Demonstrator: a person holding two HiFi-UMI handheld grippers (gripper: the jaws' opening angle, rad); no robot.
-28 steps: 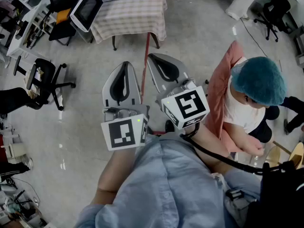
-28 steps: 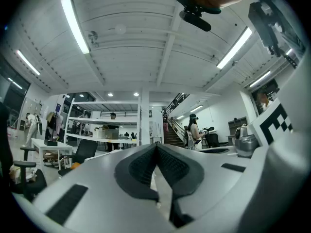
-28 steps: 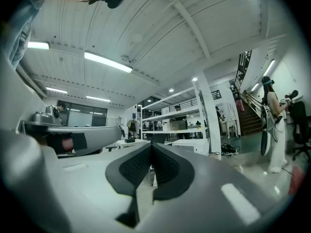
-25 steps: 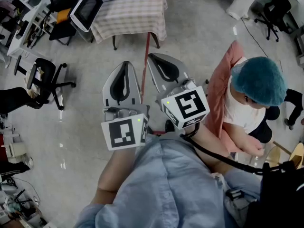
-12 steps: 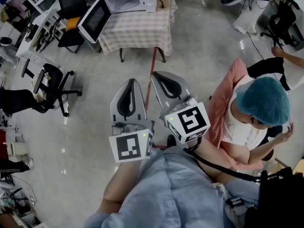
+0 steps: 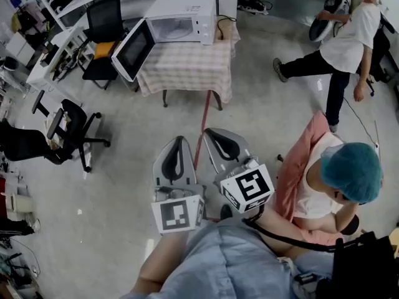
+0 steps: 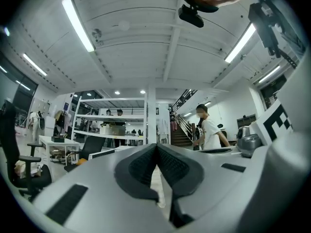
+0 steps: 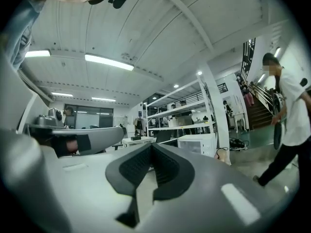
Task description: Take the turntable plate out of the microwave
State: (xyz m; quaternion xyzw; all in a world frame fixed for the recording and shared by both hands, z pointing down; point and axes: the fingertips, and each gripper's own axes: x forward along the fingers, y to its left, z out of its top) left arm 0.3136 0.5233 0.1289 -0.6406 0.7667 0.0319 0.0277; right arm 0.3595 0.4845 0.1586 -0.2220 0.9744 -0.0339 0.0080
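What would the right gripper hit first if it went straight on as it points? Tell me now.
Nothing close: bare floor lies ahead of the right gripper. Farther on, its line seems to reach the checked-cloth table bearing the microwave, probably the table's near edge, though depth is unclear.

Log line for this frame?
stage: not yet at microwave | microwave door: open | stands on: checked table | left claw: shut, empty | right claw: shut, empty

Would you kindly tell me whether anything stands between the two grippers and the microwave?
Nothing visible does. Open floor lies between the left gripper, the right gripper and the table bearing the microwave, whose door hangs open. The plate inside cannot be made out.
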